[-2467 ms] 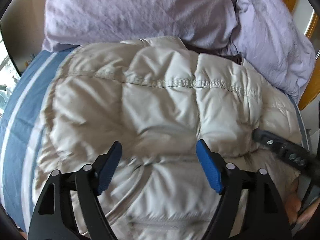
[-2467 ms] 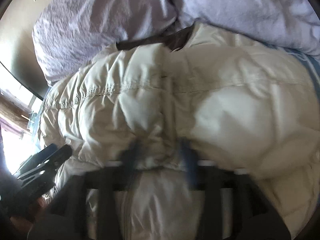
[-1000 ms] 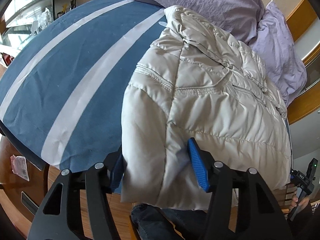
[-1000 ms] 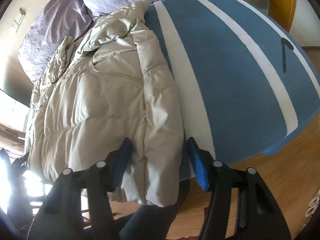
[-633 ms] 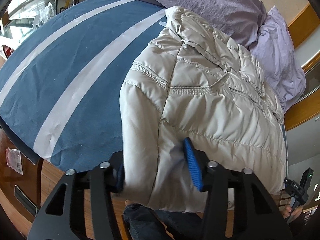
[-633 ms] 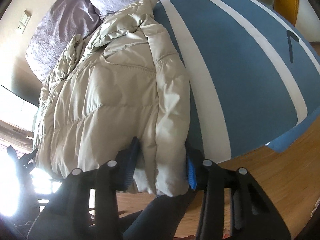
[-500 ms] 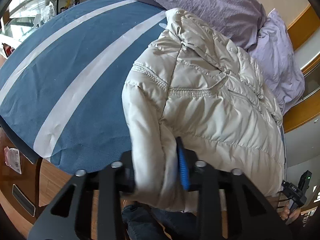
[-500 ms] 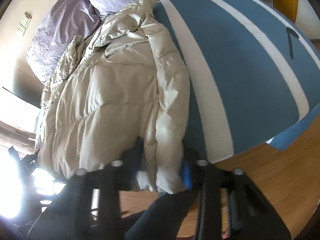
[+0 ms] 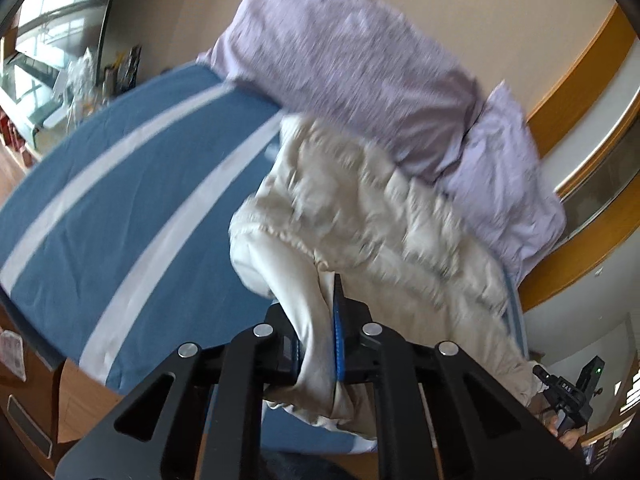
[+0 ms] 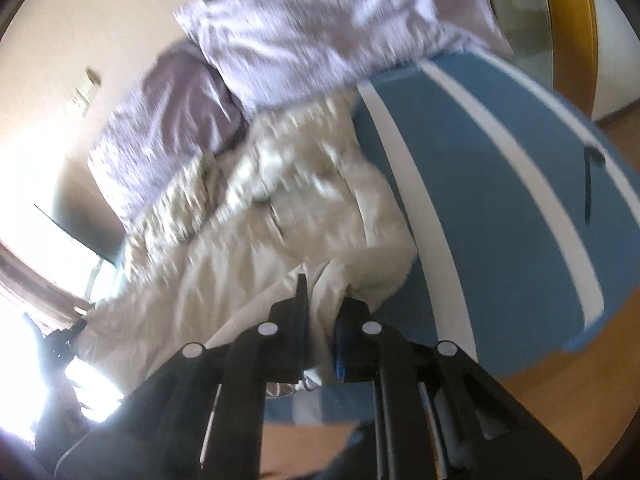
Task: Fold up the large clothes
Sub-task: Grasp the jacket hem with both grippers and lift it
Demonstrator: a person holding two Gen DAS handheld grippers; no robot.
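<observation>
My left gripper [image 9: 316,344] is clamped on the hem of the cream puffer jacket [image 9: 360,216]; my right gripper [image 10: 322,328] pinches its other corner. Jacket stretches ahead over the striped blue bed [image 9: 120,200] toward the lilac pillows [image 9: 352,76].

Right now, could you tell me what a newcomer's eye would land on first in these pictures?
The puffy cream jacket first: it lies on the blue-and-white striped bedcover, its near edge pinched in both the left hand-held gripper and the right hand-held gripper. Behind it, lilac pillows rest against the wall.
</observation>
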